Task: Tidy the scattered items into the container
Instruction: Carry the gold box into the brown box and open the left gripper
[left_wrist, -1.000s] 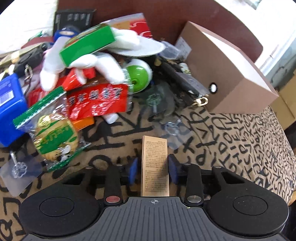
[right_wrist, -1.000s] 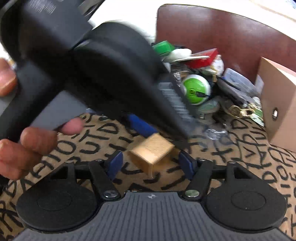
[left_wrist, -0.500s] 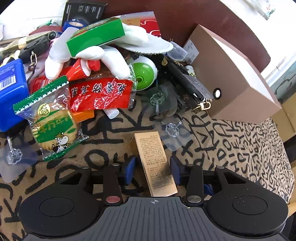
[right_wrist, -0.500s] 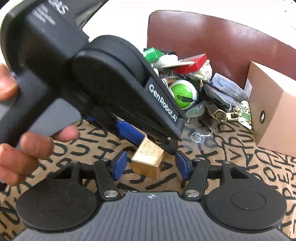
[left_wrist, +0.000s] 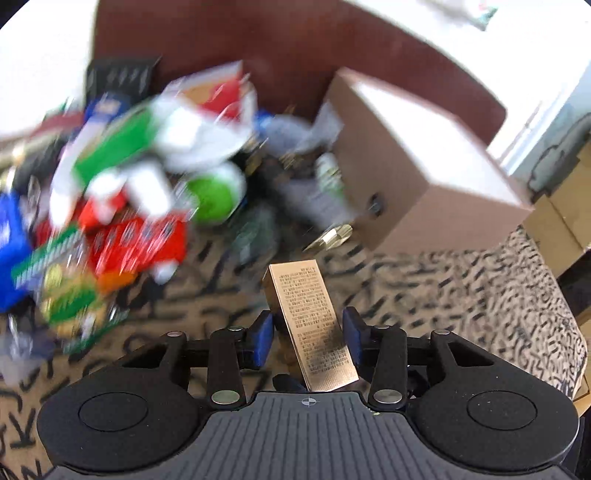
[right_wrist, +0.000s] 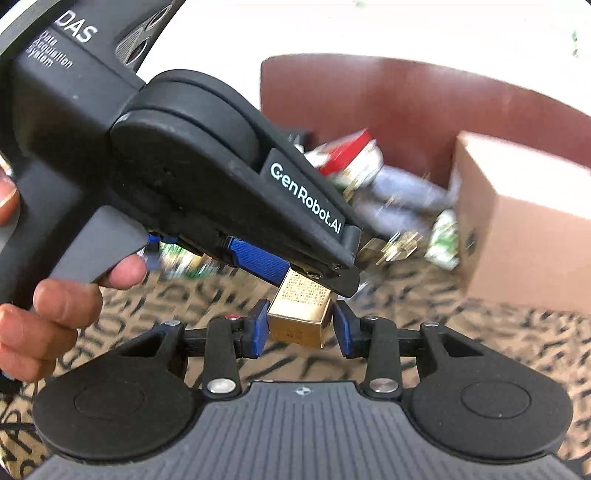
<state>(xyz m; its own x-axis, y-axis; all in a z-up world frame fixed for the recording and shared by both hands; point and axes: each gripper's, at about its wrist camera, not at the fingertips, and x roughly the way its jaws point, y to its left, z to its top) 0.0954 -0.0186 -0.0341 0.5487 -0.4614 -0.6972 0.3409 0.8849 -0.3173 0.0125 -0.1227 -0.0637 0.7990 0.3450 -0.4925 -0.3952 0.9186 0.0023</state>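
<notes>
While left tongs (left_wrist: 307, 341) pinch gold box (left_wrist: 309, 325) | right tongs (right_wrist: 300, 328) parted around it

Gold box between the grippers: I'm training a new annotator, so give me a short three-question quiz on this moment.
1. True or false: the gold box sits between the fingers of both the left gripper and the right gripper.
2. In the left wrist view, the cardboard box stands on which side of the clutter pile? A left, B right.
3. Fill in: the finger pads are ___.
Key: 1 true; 2 B; 3 blue.
</notes>
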